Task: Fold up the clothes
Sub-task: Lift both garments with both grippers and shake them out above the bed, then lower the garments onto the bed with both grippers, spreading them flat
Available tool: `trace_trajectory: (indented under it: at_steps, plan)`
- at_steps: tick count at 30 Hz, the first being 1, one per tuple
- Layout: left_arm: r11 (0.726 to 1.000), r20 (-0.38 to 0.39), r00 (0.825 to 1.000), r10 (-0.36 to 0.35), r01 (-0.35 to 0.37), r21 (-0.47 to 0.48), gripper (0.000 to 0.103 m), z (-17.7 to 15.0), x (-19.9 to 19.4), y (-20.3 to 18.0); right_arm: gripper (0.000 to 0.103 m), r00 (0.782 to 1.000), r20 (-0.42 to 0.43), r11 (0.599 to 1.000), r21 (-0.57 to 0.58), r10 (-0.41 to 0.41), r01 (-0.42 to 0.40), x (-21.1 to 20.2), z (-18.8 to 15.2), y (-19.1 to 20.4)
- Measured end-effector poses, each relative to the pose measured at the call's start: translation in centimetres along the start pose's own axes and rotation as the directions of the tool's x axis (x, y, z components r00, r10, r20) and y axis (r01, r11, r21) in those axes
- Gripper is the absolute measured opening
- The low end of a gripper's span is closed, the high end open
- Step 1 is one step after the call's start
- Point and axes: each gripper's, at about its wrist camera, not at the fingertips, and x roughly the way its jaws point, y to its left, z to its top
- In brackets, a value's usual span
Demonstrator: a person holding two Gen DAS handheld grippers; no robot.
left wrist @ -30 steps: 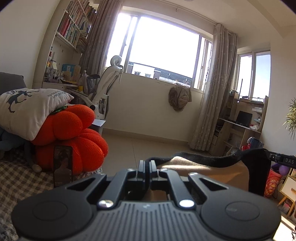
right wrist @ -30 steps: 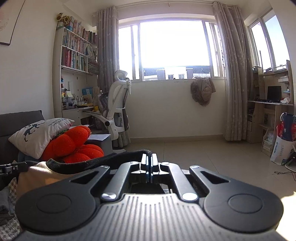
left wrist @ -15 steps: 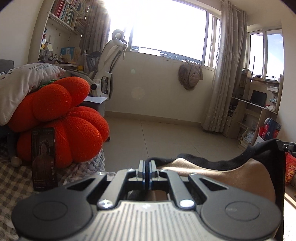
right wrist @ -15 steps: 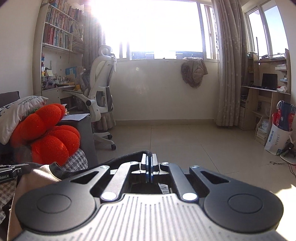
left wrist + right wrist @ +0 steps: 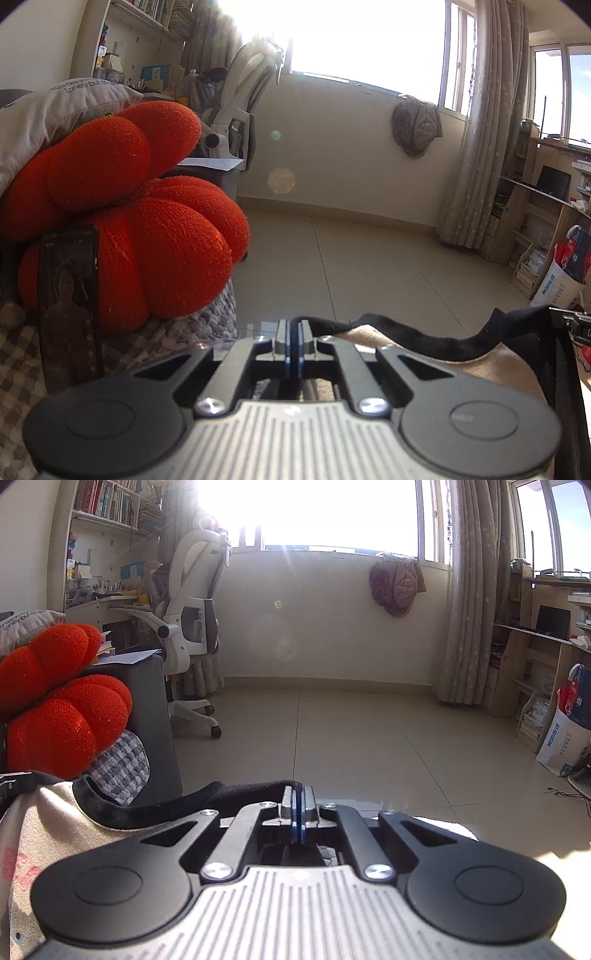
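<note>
A beige garment with a black collar hangs stretched between my two grippers. In the left wrist view my left gripper (image 5: 294,334) is shut on the black collar edge, and the garment (image 5: 491,363) runs off to the right, where the other gripper's tip (image 5: 574,323) shows. In the right wrist view my right gripper (image 5: 297,812) is shut on the collar, and the garment (image 5: 48,827), with red print at its lower left, runs off to the left. Most of the cloth is hidden below both grippers.
An orange pumpkin cushion (image 5: 140,229) under a white pillow (image 5: 59,107) sits on a checked sofa cover (image 5: 18,354), with a black phone (image 5: 70,295) leaning against it. A white office chair (image 5: 192,627) stands by the desk. Tiled floor (image 5: 369,746) lies ahead; shelves and bags stand at right.
Both grippers have tilted down and moved forward with the garment: the window rose in both views, and the cushion and floor came nearer. Both stay shut on the collar.
</note>
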Motion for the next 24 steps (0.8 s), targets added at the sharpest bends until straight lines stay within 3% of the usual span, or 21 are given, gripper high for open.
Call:
trace_trajectory:
  at_steps: [5, 10, 16, 22, 24]
  plan:
    - [0.999, -0.019, 0.999, 0.040, -0.040, 0.007, 0.004, 0.0, 2.4, 1.0, 0.003, 1.000, -0.009, 1.000, -0.031, -0.006, 0.006, 2.3, -0.3, 0.7]
    - [0.998, -0.082, 0.994, 0.066, -0.066, -0.005, 0.004, -1.0, 4.5, 1.8, 0.003, 0.997, -0.073, 0.999, -0.047, 0.005, -0.008, 5.2, -1.0, 1.6]
    - [0.998, -0.158, 0.986, 0.054, -0.060, -0.034, 0.006, -2.5, 6.3, 2.7, 0.003, 0.989, -0.148, 0.999, -0.038, 0.019, -0.025, 6.7, -1.9, 1.6]
    - [0.998, -0.173, 0.984, 0.052, -0.055, -0.012, 0.035, -2.4, 5.9, 2.4, 0.013, 0.979, -0.200, 0.998, -0.041, 0.036, -0.045, 6.9, -2.2, 1.4]
    - [0.999, -0.182, 0.982, 0.049, -0.052, -0.016, 0.038, -2.3, 5.5, 2.5, 0.020, 0.978, -0.204, 0.998, -0.045, 0.041, -0.051, 6.6, -2.0, 1.5]
